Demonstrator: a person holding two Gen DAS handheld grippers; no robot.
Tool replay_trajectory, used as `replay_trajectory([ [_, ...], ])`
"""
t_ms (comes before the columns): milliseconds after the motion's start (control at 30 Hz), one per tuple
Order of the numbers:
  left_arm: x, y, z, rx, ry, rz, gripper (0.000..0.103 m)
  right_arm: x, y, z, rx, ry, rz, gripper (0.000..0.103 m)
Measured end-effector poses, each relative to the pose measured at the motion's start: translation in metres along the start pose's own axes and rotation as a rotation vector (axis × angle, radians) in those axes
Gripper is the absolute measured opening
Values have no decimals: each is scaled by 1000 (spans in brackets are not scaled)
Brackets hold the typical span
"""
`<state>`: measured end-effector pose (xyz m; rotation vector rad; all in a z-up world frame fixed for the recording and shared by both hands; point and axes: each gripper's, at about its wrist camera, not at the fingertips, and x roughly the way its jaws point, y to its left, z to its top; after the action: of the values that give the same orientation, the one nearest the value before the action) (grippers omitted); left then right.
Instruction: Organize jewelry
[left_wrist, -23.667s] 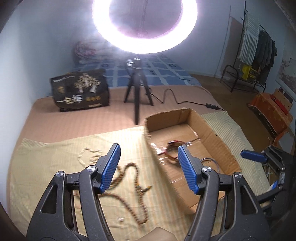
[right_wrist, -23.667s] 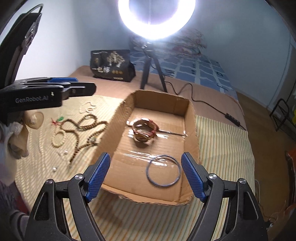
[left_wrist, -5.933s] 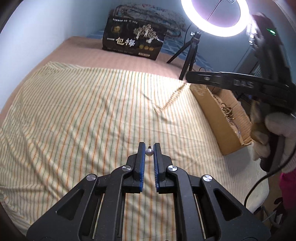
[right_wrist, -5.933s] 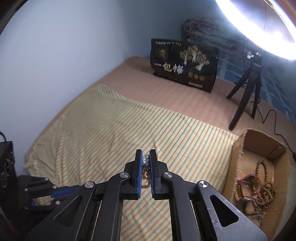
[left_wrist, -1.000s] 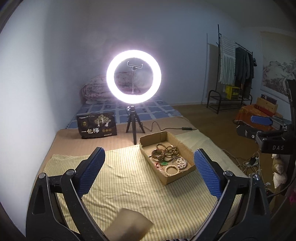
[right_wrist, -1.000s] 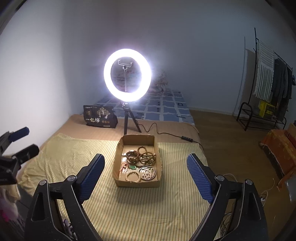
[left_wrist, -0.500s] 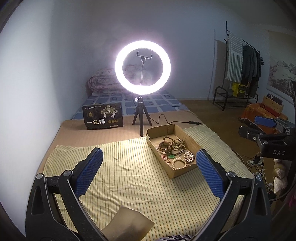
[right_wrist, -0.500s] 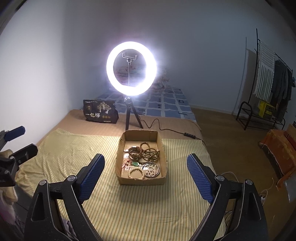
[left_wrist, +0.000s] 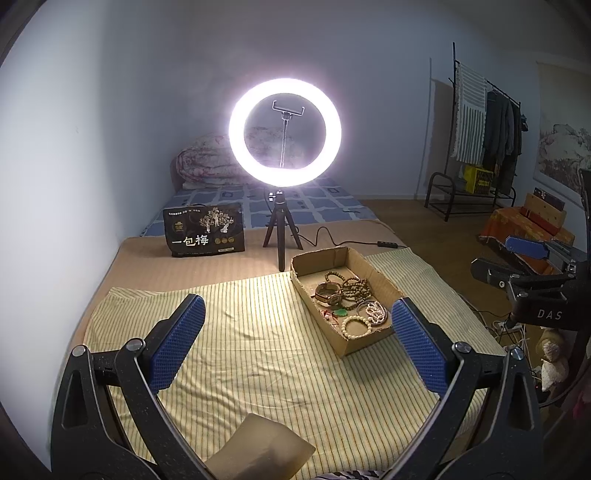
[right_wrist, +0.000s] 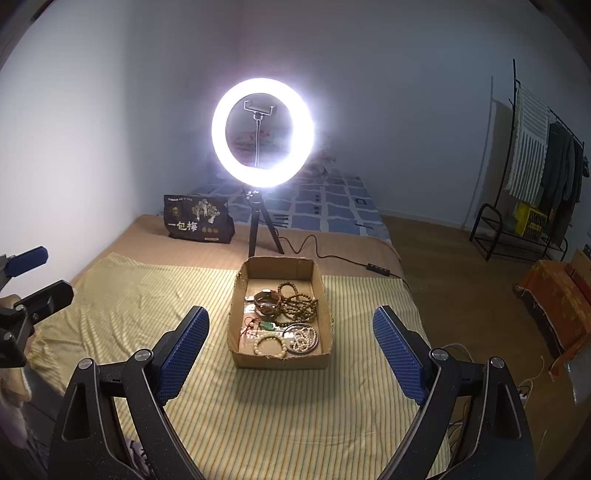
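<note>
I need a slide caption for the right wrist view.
Open right tongs hover before a cardboard box filled with jewelry.

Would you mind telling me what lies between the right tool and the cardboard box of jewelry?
Only bare striped cloth. In the right wrist view, nothing lies on it between the open right tool and the box.

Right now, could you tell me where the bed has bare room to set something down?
The striped cloth is bare left of the cardboard box, and in front of it. The box is crowded with bracelets. Behind stand the ring light tripod and a black bag.
</note>
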<state>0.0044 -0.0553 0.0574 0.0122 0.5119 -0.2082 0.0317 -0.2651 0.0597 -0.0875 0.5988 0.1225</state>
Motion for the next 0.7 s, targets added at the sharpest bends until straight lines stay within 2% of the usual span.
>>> replay_trajectory([
  [700,2,-3,0,-1,1,-2,103,3,1,-2,-10,7,-1,90],
])
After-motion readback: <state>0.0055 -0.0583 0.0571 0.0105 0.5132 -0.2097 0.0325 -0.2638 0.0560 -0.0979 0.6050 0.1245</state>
